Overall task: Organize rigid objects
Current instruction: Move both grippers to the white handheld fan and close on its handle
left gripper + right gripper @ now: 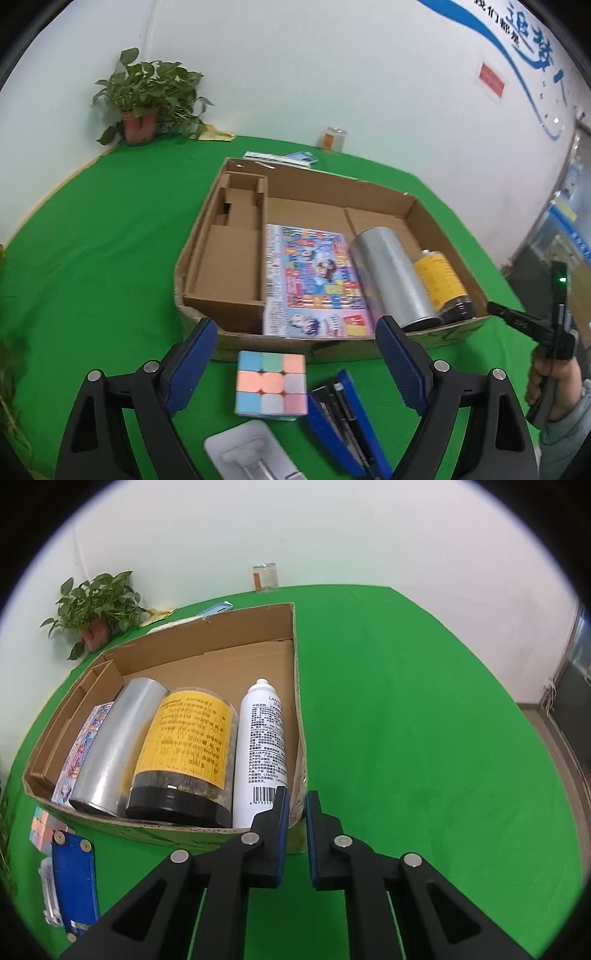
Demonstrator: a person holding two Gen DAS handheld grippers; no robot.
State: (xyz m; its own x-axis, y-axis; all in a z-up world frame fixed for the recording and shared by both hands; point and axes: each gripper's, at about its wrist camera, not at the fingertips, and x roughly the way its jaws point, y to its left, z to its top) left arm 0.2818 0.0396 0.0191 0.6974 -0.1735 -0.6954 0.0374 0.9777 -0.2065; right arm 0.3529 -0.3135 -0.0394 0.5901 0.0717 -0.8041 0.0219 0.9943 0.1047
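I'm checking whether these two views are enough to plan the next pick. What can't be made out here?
- White holder: left wrist view, cut off by the bottom edge.
- Stapler: left wrist view, near end past the edge.
- Spray bottle: right wrist view, base behind the right gripper; in the left view, hidden behind the jar.
- Wall lettering: blurred, cropped.

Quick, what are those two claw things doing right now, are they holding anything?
Left gripper: open and empty, over the puzzle cube.
Right gripper: shut on nothing, at the cardboard box wall.
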